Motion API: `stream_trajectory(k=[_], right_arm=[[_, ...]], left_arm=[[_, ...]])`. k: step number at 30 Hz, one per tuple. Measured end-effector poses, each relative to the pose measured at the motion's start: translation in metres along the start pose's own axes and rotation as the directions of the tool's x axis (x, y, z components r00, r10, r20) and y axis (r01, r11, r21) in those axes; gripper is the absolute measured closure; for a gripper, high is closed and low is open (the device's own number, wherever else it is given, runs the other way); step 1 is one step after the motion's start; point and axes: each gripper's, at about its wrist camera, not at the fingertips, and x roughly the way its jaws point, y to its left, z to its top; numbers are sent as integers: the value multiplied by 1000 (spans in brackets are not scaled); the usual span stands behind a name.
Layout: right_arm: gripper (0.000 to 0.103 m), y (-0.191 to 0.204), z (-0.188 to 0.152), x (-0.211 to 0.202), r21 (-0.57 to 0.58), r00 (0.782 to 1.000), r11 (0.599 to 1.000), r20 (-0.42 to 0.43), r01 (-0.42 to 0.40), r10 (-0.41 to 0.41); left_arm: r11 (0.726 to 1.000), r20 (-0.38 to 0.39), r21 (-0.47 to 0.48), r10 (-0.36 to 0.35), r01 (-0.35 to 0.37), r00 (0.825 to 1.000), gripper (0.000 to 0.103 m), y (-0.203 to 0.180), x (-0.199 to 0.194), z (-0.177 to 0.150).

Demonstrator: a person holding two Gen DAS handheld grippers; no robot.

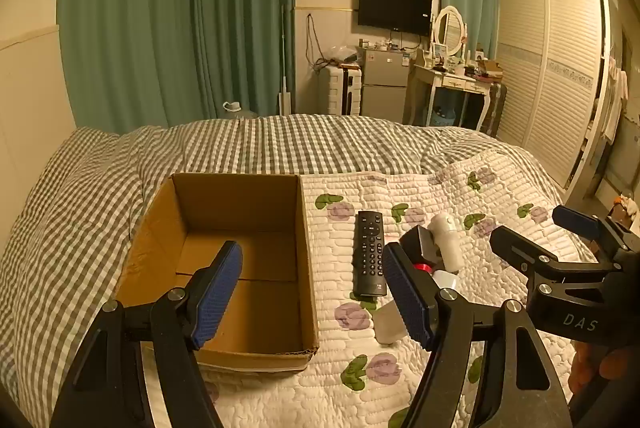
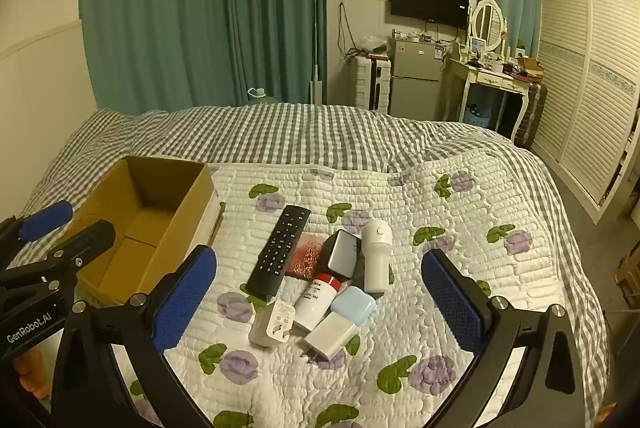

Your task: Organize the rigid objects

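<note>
An empty cardboard box (image 1: 240, 224) (image 2: 148, 212) stands open on the bed's left side. To its right lies a black remote (image 1: 370, 254) (image 2: 280, 252) beside a pile: a black box (image 2: 340, 258), a white cylinder bottle (image 2: 377, 256), a red-capped white tube (image 2: 316, 302), a light blue case (image 2: 354, 304), a white charger (image 2: 330, 336), a plug adapter (image 2: 274, 322) and a pink card (image 2: 306, 256). My left gripper (image 1: 316, 296) hovers open over the box's near right corner. My right gripper (image 2: 320, 304) is open above the pile, touching nothing.
A floral quilt (image 2: 440, 220) covers the checked bedding (image 2: 280, 136). Beyond the bed are green curtains (image 2: 200, 8), a small fridge (image 2: 414, 80), a dressing table (image 2: 492, 76) and a louvred wardrobe (image 2: 588, 76). In the left wrist view the right gripper (image 1: 560, 252) shows at the right edge.
</note>
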Motion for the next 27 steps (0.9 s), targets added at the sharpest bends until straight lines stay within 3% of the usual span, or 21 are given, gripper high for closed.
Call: stream_trajectory(k=[27], right_arm=[[0, 4, -4, 1, -6, 1000, 1000, 1, -13, 13]], left_arm=[[1000, -4, -12, 0, 0, 1000, 28, 3, 1, -4]])
